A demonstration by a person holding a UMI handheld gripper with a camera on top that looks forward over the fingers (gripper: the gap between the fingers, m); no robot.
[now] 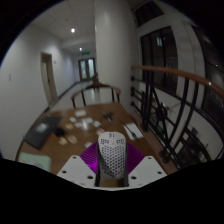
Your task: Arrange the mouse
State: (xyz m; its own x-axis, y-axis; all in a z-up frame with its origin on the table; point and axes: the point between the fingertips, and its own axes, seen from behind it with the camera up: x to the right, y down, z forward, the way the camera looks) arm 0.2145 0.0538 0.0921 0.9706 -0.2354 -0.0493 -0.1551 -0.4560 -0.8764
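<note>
Right now I have the mouse (112, 156) in the jaws: a white shell full of small holes, standing nose-up between the two purple pads (95, 160), which look pressed against its sides. The gripper (112, 165) is narrowed onto it, and the mouse seems lifted off the bench (60, 130), since the wooden top lies well beyond and below the jaws. So I judge this to be the carry step, with the pick done and the placing still ahead.

Beyond the jaws the bench carries scattered white papers (88, 122), a dark flat thing (36, 162) off to the left, and what may be a white sheet (131, 131) just ahead to the right. I cannot tell which spot is meant for the mouse.

For the next move I would bring the jaws down and forward over a bare patch of bench, level the mouse so its underside faces the wood, and only open once it rests there. Its rounded shell could slip if I tilt too fast.
</note>
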